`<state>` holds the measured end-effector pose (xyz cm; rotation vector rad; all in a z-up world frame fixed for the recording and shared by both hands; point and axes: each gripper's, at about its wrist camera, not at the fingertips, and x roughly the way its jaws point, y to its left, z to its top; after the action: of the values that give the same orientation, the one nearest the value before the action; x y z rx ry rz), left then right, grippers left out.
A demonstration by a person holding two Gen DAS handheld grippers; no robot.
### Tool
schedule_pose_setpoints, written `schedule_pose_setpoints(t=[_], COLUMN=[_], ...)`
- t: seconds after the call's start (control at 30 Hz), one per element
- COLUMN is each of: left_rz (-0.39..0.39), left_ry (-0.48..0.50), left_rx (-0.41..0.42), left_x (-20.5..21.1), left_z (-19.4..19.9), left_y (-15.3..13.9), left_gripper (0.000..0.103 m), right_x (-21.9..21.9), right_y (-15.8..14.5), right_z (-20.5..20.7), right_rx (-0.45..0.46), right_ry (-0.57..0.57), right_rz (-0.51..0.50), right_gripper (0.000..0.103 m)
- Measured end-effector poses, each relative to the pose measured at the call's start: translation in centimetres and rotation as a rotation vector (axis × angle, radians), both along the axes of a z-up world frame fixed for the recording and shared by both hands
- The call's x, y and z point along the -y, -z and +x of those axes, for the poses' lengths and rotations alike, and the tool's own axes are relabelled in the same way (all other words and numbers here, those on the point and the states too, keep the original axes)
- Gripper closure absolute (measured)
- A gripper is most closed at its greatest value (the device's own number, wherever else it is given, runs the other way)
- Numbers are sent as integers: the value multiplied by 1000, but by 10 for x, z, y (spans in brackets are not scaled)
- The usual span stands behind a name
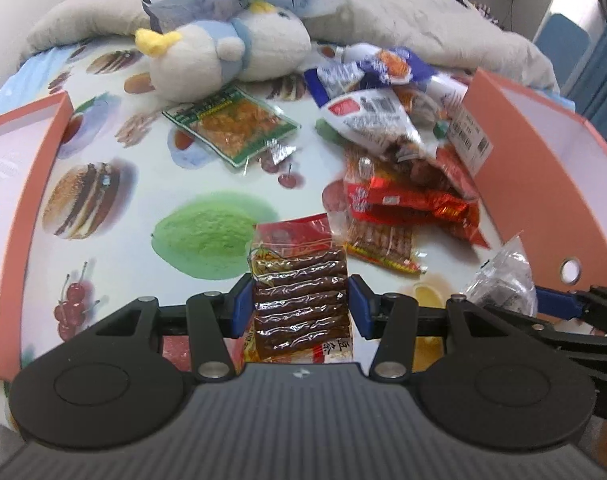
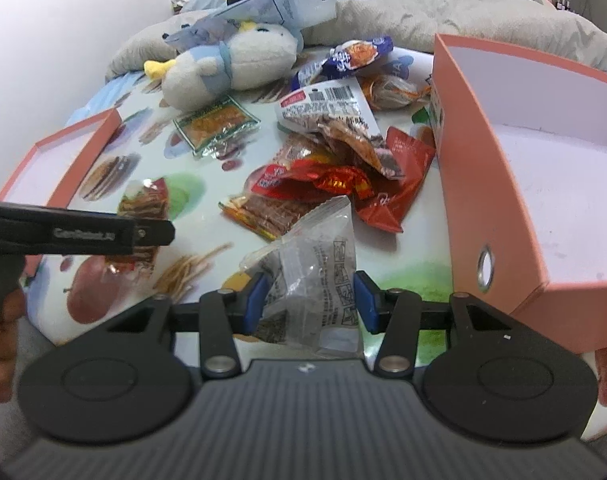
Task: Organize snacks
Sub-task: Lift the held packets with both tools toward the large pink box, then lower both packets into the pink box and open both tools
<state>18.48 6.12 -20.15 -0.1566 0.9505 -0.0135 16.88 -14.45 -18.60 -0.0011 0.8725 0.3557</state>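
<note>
Snacks gripped in both grippers, ready for boxing.
Left gripper (image 1: 299,306) clamps a brown-stick packet (image 1: 301,300); right gripper (image 2: 311,306) grips a clear packet (image 2: 315,280). Next: carry each to a pink box (image 2: 503,184), near right.

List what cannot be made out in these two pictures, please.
- Left wrist view: lower end of the brown stick packet, hidden by the left hand-held gripper.
- Right wrist view: contents of the clear packet, too crinkled.
- Both views: left box, cut off by the edge.
- Label print on the right box: too small.
</note>
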Motion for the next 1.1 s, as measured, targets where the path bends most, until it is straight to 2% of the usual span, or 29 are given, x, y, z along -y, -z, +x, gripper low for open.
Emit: schedule_pose_setpoints(t=[0.33,0.7,0.83,1.1], left_rz=[-58,-77,-60,-78], left_ry=[-16,47,88,161], left_rx=[91,239,278,350], left_x=[10,28,41,77], left_z=[-3,17,25,36], left_y=[-68,-156,-182,-220], left_gripper=[48,48,48,48], right_x=[7,29,41,71], right_y=[-52,-128,-148,-173], right_z=[7,16,20,28], right_rx=[79,236,280,351], right_ry=[8,31,54,112], right_rz=[40,82,90,83], right_gripper=[53,53,53,53])
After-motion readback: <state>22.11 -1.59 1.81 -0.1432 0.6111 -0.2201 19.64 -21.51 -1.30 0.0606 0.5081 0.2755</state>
